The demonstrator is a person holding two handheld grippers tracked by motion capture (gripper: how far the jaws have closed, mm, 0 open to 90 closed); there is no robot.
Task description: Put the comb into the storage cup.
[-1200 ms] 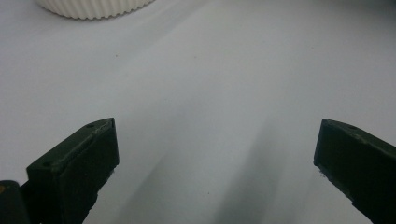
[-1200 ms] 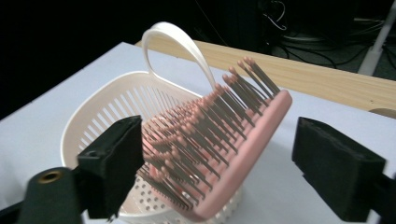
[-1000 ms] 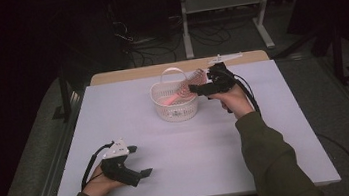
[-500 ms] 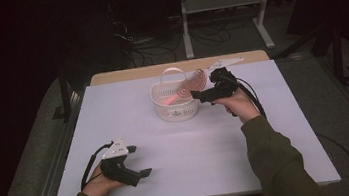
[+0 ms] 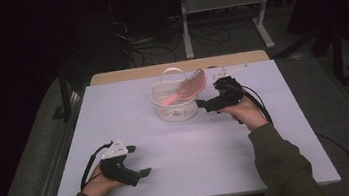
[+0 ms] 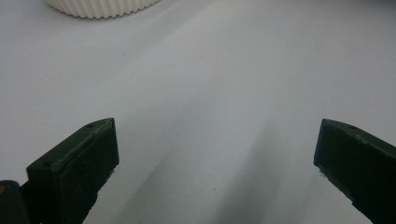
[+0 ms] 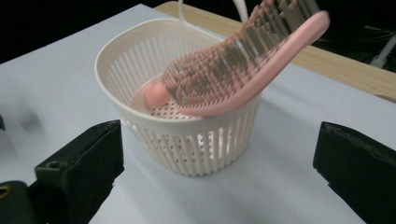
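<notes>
two spread grippers, one pink brush resting in its basket

one white slatted basket (image 5: 175,103) stands toward the far middle of the white table (image 5: 196,166) in the high view, its handle raised. a pink hairbrush (image 5: 186,91) lies inside it, handle end down in the bottom, bristled head leaning out over the rim toward the right gripper (image 5: 205,105). that gripper sits just beside the basket's right side, apart from it, jaws spread and holding nothing. the left gripper (image 5: 141,172) rests near the table's near left edge, well apart from the basket, a grey plate on top of it.

in the left gripper view, the two black jaws stand wide apart over bare table, nothing between them; the ribbed base of the basket (image 6: 100,7) peeks in at the top edge.

in the right gripper view, the jaws are wide apart with the basket (image 7: 154,135) between and beyond them, untouched. the hairbrush (image 7: 243,65) slopes across the rim, slightly blurred. no brand, label or writing can be read on any of it.
</notes>
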